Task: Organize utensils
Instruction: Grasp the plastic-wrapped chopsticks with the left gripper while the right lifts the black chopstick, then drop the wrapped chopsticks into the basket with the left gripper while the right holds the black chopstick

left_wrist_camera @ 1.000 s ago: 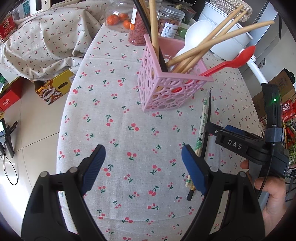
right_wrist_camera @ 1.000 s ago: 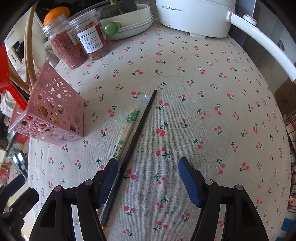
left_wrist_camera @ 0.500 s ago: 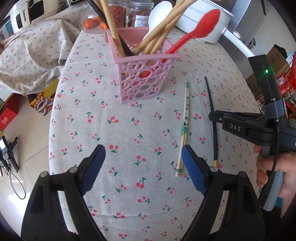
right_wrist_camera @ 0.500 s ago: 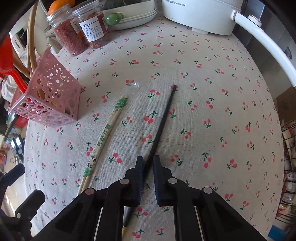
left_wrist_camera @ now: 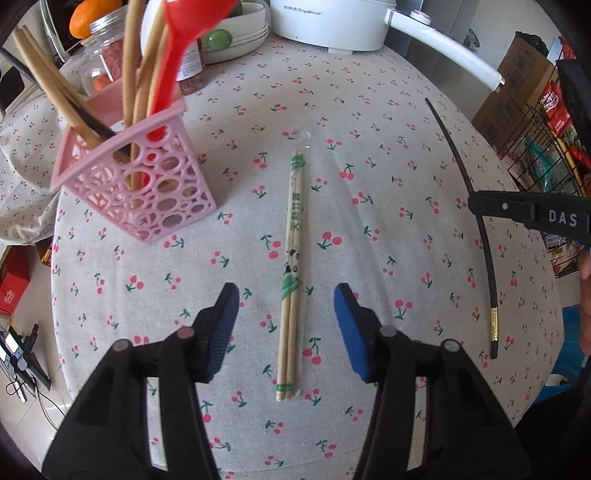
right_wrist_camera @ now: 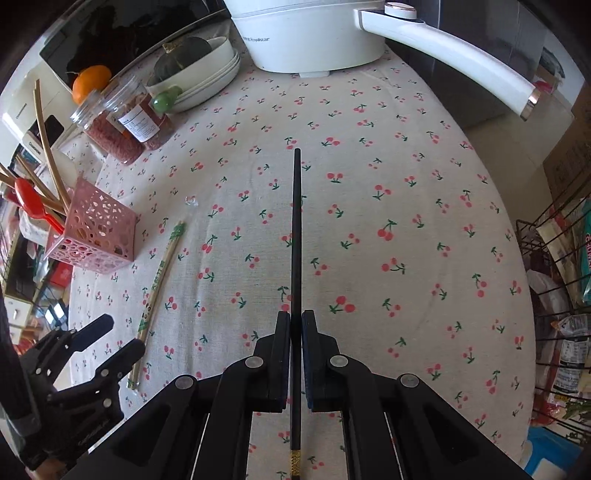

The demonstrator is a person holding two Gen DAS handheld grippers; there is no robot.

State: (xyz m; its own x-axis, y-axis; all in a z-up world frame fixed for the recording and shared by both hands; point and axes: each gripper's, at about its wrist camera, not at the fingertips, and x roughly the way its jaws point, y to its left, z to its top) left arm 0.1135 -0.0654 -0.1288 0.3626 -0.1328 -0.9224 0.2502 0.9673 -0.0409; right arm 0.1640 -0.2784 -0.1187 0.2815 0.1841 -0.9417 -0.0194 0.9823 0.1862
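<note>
The black chopstick (right_wrist_camera: 296,236) is a slim, smooth rod with a gold band near its thick end. In the right wrist view its long axis runs straight away from the camera, thin tip pointing toward the white cooker (right_wrist_camera: 306,33), banded end trailing under the tool. The right gripper (right_wrist_camera: 294,325) is clenched on it, both pads pressed against the shaft part-way along its length.

The wrapped bamboo chopsticks (left_wrist_camera: 292,273) lie flat on the cherry-print tablecloth (left_wrist_camera: 388,155), pale wood in a clear sleeve with green printing. Their long axis runs away from the left wrist camera, blunt ends nearest it. The left gripper (left_wrist_camera: 286,325) straddles this pair with its blue ribbed pads well clear on either side; its jaws have just been closing and grip nothing.

The pink perforated basket (left_wrist_camera: 147,192) stands left of the pair, holding wooden chopsticks and a red plastic spoon (left_wrist_camera: 177,48).
</note>
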